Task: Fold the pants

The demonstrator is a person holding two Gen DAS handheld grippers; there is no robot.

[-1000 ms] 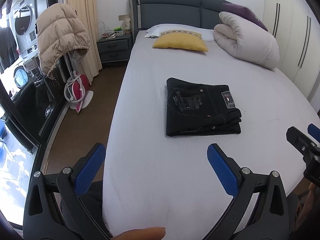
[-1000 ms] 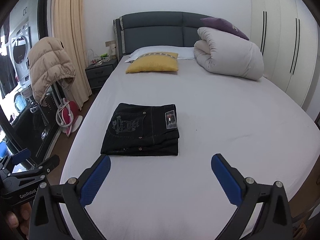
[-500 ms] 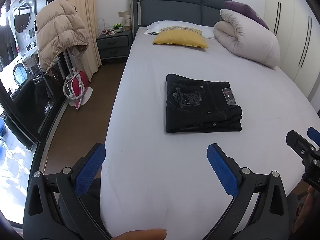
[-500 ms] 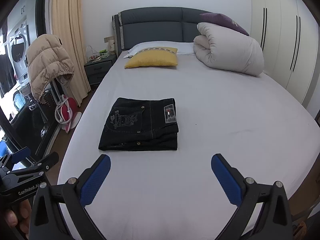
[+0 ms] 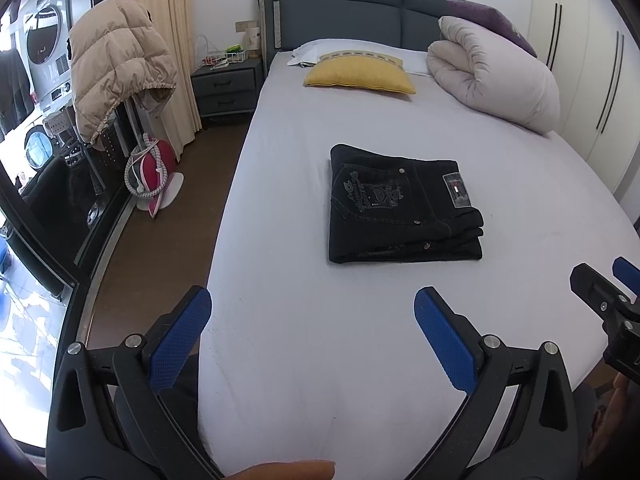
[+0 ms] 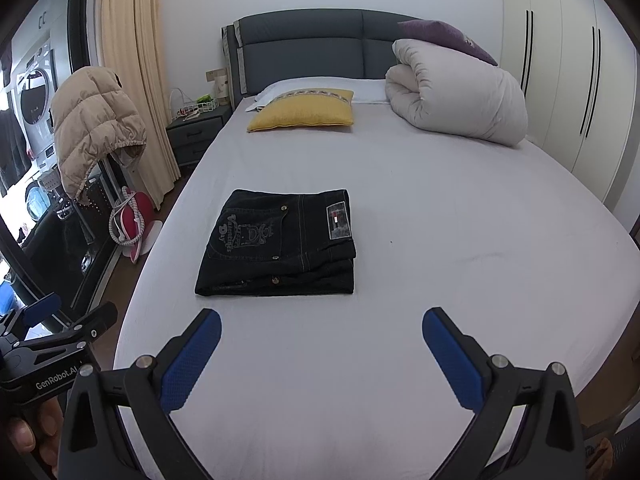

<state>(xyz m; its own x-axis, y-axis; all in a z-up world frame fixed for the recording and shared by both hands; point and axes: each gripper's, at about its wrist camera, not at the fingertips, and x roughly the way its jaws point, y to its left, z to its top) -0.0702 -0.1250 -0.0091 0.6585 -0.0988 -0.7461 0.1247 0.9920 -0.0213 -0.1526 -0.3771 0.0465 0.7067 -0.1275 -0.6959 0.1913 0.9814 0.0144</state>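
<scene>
The black pants (image 5: 400, 208) lay folded into a compact stack on the bed (image 5: 360, 340), nearer its left edge than its right and short of the foot edge. The folding looked complete, with nothing evidently left. Both the left gripper (image 5: 312, 332) and the right gripper (image 6: 320, 344) hung spread wide and empty over the foot edge, apart from the cloth.
</scene>
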